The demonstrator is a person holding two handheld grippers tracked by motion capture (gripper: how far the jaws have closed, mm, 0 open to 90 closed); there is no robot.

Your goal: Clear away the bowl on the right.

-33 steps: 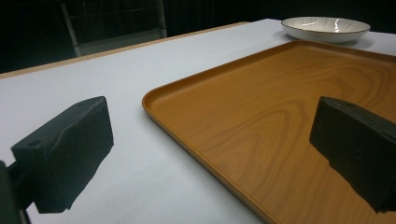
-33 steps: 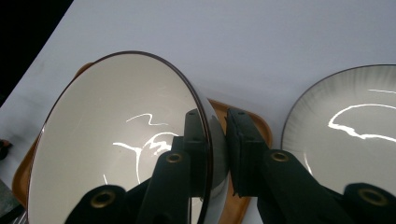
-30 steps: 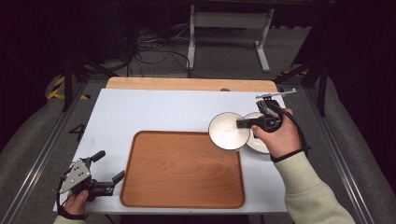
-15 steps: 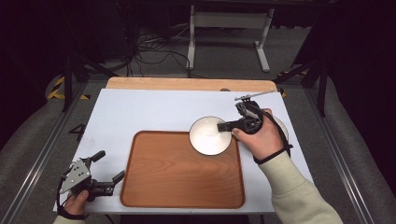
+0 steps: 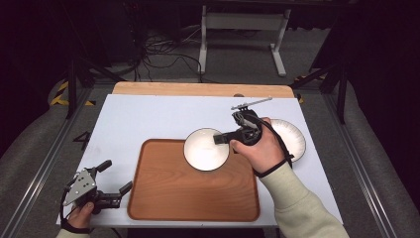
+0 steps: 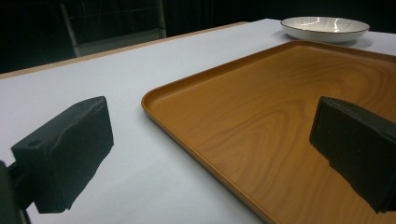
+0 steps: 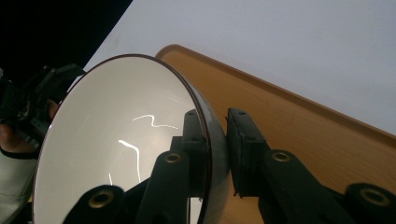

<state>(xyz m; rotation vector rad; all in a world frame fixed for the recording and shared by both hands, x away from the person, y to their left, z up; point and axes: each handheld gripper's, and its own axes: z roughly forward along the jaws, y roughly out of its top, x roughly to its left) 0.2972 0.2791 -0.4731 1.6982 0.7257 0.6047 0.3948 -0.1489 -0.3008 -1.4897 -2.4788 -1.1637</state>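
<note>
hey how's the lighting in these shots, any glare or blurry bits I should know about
High view: even light on the table, surroundings dark. Right gripper view: bright squiggly glare inside the bowl that the right tongs pinch by its rim; the jaws up close look soft. Left gripper view: the left tongs are blurred and dark, the tray sharp with a mild sheen, and the far bowl shows small highlights.

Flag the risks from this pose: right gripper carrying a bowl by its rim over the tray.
1. The right gripper pinches the white bowl by a thin strip of rim only; the bowl could pivot or slip out onto the wooden tray.
2. A second bowl sits just behind the right hand; pulling back may knock it.
</note>
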